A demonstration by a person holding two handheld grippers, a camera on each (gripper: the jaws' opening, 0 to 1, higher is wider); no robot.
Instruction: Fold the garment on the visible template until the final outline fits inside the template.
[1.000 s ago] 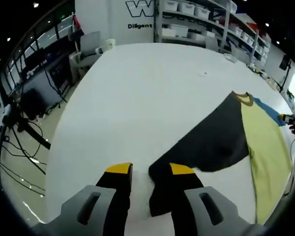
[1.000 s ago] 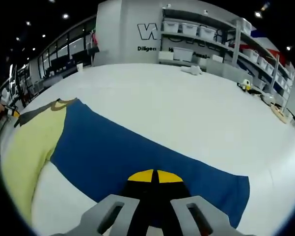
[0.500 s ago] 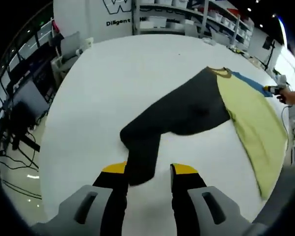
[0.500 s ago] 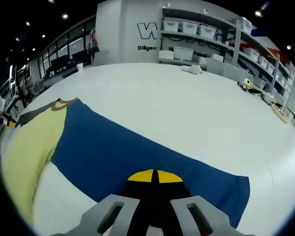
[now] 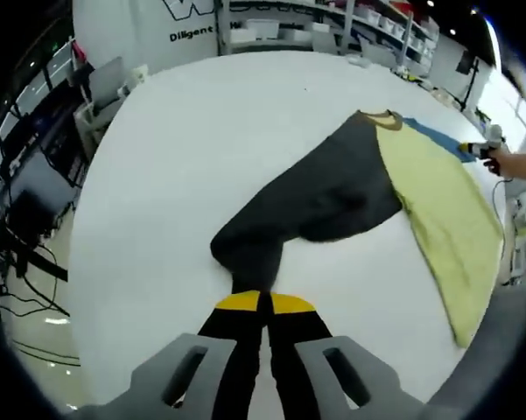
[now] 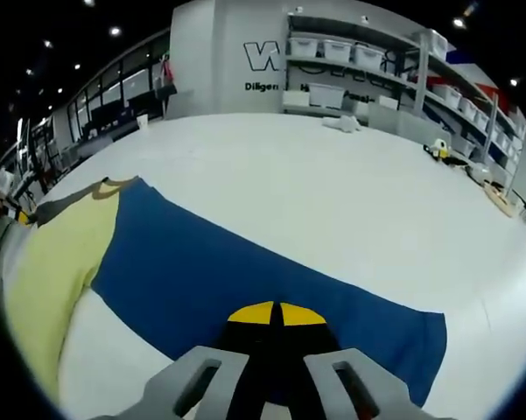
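Observation:
The garment lies flat on a white table (image 5: 192, 131): a pale yellow body (image 5: 438, 206), a dark grey sleeve (image 5: 319, 197) and a blue sleeve (image 6: 236, 280). In the left gripper view the grey sleeve runs from the brown collar (image 5: 381, 116) down to its cuff, and my left gripper (image 5: 261, 302) is shut on that cuff. In the right gripper view the blue sleeve spreads across the table (image 6: 350, 192) from the collar (image 6: 114, 182), and my right gripper (image 6: 277, 312) is shut on the sleeve's near edge. No template outline is discernible.
Shelving with white bins (image 6: 359, 66) stands past the table's far end. A person's hand (image 5: 508, 162) holding a small yellow-tipped object shows at the right edge of the left gripper view. Desks, cables and chairs (image 5: 35, 201) lie beyond the table's left edge.
My left gripper has gone from open beside the grey cuff to shut on it, and its view has swung toward the garment. The right gripper stays shut on the blue sleeve.

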